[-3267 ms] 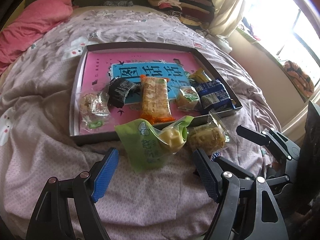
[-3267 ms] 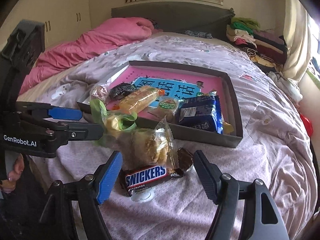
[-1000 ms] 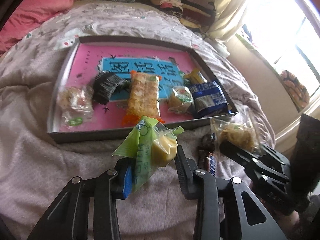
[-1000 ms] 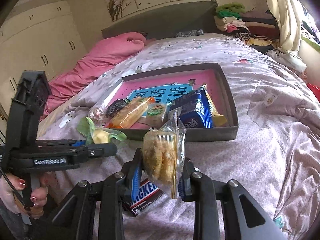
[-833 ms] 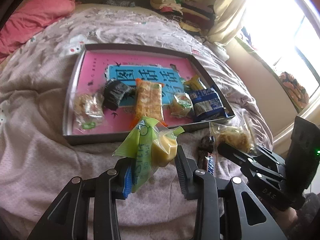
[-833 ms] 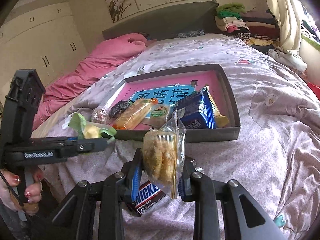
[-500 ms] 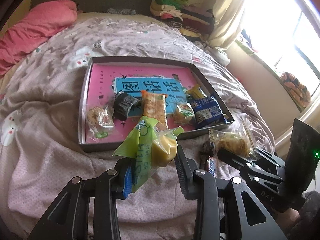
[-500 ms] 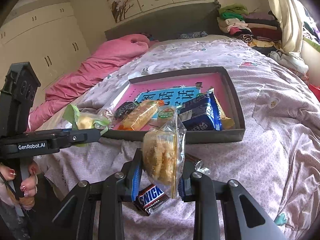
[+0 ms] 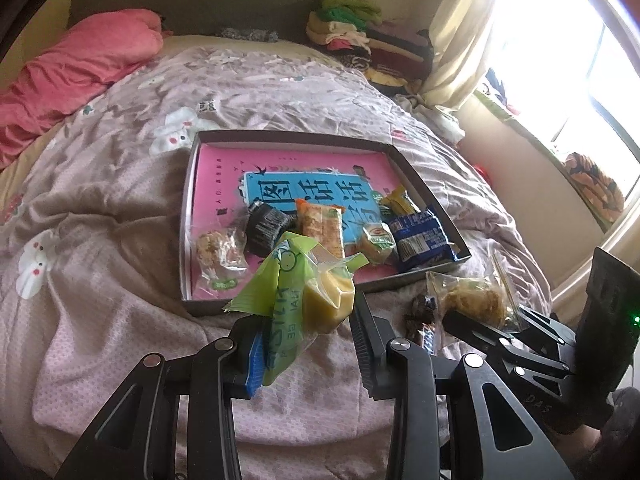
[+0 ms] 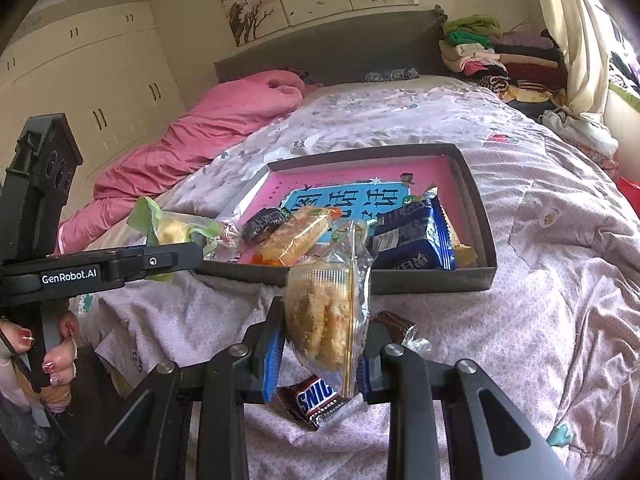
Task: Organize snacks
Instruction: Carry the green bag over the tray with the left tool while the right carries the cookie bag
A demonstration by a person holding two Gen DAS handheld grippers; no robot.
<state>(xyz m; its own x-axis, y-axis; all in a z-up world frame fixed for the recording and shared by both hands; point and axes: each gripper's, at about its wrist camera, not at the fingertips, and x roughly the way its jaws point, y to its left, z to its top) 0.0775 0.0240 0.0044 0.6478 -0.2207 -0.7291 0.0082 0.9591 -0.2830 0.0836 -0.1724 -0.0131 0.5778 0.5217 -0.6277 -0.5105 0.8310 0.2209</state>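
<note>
My left gripper (image 9: 308,332) is shut on a green-wrapped yellow cake (image 9: 304,300) and holds it above the bedspread, in front of the dark tray (image 9: 424,276); the cake also shows in the right wrist view (image 10: 172,228). My right gripper (image 10: 320,356) is shut on a clear-wrapped crumbly cookie (image 10: 324,316), also lifted; the cookie shows in the left wrist view (image 9: 472,300). A Snickers bar (image 10: 316,400) lies on the bed under it. The tray (image 10: 440,280) holds several snacks: a blue packet (image 10: 412,244), an orange bar (image 10: 296,240), a black packet (image 9: 266,226).
The tray sits on a lilac bedspread (image 9: 120,208) over a pink book cover (image 9: 224,184). A pink quilt (image 10: 224,128) lies at the bed's head. Folded clothes (image 10: 496,56) are stacked at the far right near the curtain. The left gripper's body (image 10: 100,268) reaches in beside me.
Both grippers closed on their snacks earlier and have since lifted and drawn back from the tray. The tray looks smaller and farther now; the Snickers stays on the bed.
</note>
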